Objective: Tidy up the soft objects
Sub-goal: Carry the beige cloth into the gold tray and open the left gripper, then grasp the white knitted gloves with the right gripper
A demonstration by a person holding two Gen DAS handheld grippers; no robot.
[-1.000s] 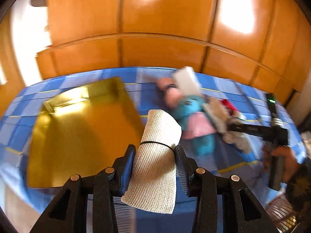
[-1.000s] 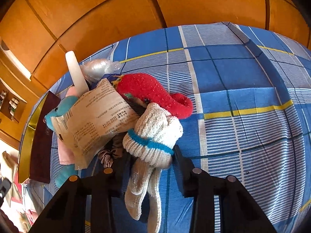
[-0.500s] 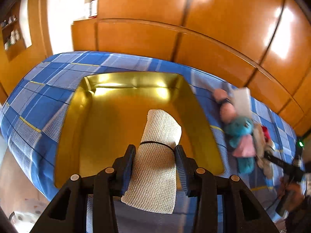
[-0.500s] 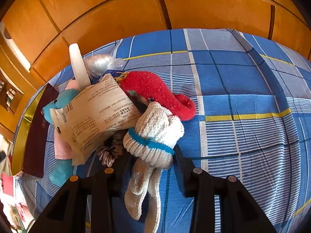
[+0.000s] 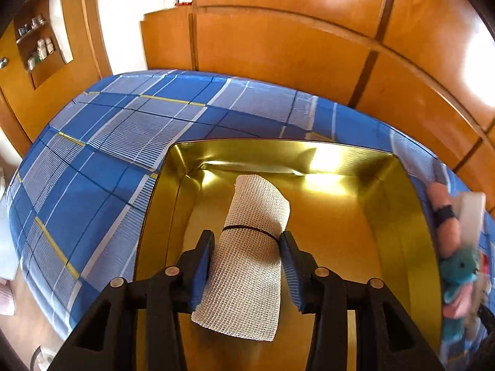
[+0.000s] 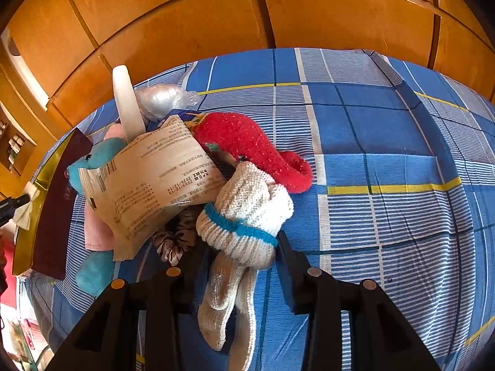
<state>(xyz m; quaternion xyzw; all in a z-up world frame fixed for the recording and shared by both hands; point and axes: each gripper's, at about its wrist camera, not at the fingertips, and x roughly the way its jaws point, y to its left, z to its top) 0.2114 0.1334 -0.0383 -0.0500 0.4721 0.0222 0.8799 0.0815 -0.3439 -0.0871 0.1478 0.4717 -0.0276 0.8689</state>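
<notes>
In the left wrist view my left gripper (image 5: 246, 238) holds a rolled white mesh cloth (image 5: 250, 266), bound by a black band, over the inside of the gold tray (image 5: 402, 216). Its jaws are opening, and both pads still touch the roll. In the right wrist view my right gripper (image 6: 244, 241) is shut on a rolled pair of white knit socks (image 6: 247, 210) with a blue stripe, just above the blue checked bedspread (image 6: 386, 142). The sock toes hang down between the fingers.
A pile lies beside the socks: a red fuzzy sock (image 6: 244, 142), a brown paper packet (image 6: 154, 182), a blue plush toy (image 6: 89, 164), a grey scrunchie (image 6: 176, 238), a clear plastic bag (image 6: 161, 99). The tray (image 6: 24, 247) stands left of it. Wooden panels (image 5: 278, 46) back the bed.
My left gripper has swung left with the roll, from beside the pile to above the tray's inside, and sunk a little. The right gripper has stayed put on the socks.
</notes>
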